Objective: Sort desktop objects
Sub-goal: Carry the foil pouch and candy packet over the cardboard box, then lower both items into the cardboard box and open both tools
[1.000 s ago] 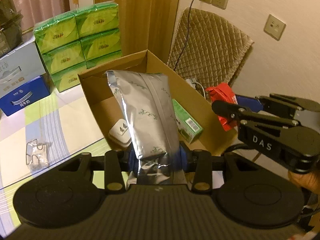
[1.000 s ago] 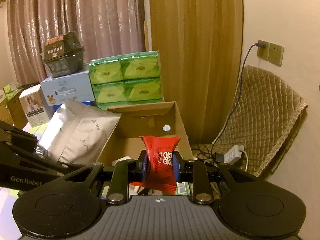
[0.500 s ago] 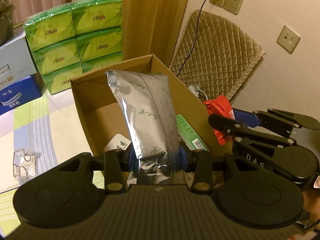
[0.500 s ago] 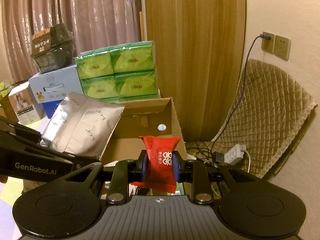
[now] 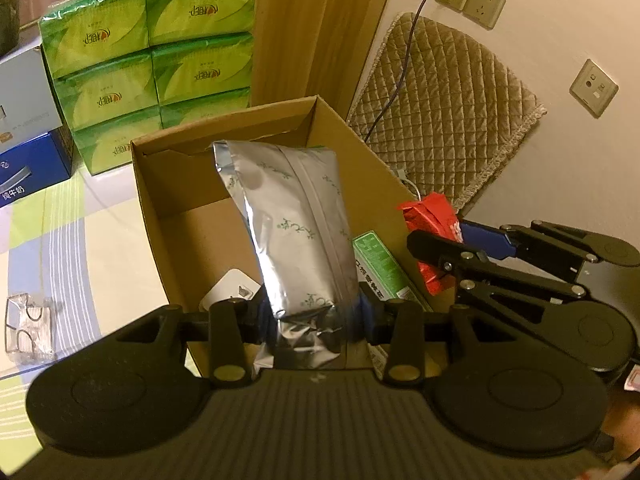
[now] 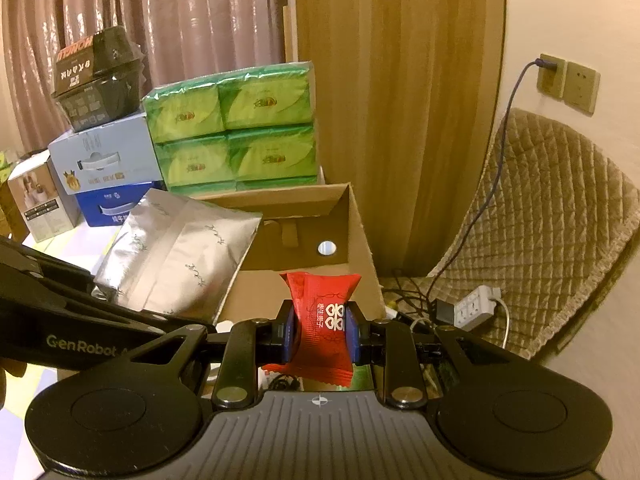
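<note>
My left gripper [image 5: 312, 316] is shut on the lower end of a silver foil pouch [image 5: 292, 224], which stands up over the open cardboard box [image 5: 168, 184]. The same pouch [image 6: 176, 264] shows at the left of the right wrist view, leaning over the box's [image 6: 360, 236] near rim. My right gripper [image 6: 320, 332] is shut on a small red snack packet [image 6: 324, 308], held at the box's right side; in the left wrist view that packet [image 5: 430, 216] hangs just past the box's right wall. Inside the box lie a green carton [image 5: 380, 264] and a white item [image 5: 228, 292].
Stacked green tissue packs [image 5: 152, 64] stand behind the box, with blue and white cartons [image 5: 24, 152] to their left. A clear plastic piece [image 5: 26, 328] lies on the checked tablecloth. A quilted cushion [image 6: 560, 224], a power strip [image 6: 476, 300] and cables sit right of the box.
Both grippers have moved nearer to the box and a little lower, each still gripping its load. The red packet has come closer to the box's right wall.
</note>
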